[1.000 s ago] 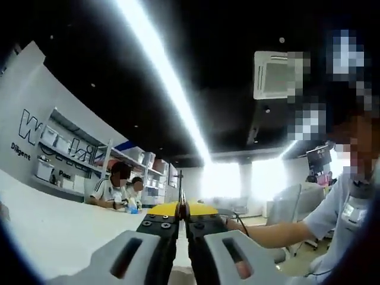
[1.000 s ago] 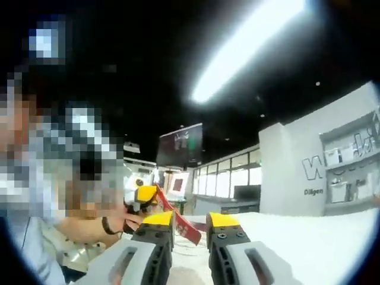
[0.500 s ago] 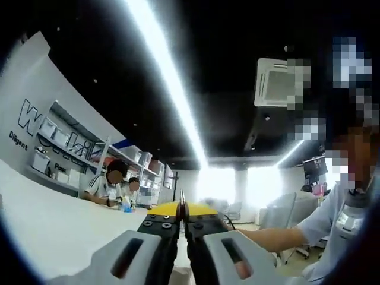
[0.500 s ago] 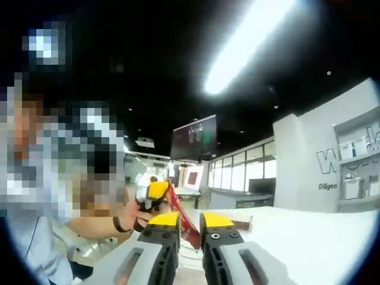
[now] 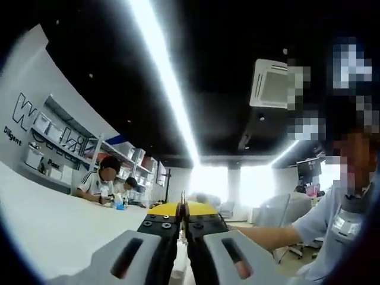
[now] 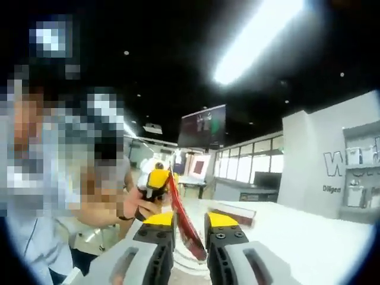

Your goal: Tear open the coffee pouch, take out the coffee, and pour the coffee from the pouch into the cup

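The red coffee pouch (image 6: 180, 209) hangs edge-on, slanting from upper left to lower right. My left gripper (image 6: 158, 177), yellow-tipped and held by a hand (image 6: 132, 205), is shut on the pouch's top. In the left gripper view its jaws (image 5: 183, 209) are pressed together with the pouch's thin edge (image 5: 182, 199) sticking up between them. My right gripper (image 6: 190, 221) stands open, and the pouch's lower part passes through the gap between its jaws. A clear curved rim (image 6: 181, 263), perhaps the cup, shows low between those jaws.
The white table (image 5: 53, 222) stretches away under both grippers. A flat box (image 6: 230, 214) lies on the white table (image 6: 309, 237). Two people (image 5: 105, 183) sit at its far end. The person holding the grippers (image 5: 332, 219) is close by. Shelves line the wall (image 5: 35, 160).
The right gripper's jaws have spread slightly since half a second ago, and the pouch now reaches deeper between them. The left gripper stays shut on the pouch; both views have shifted a little.
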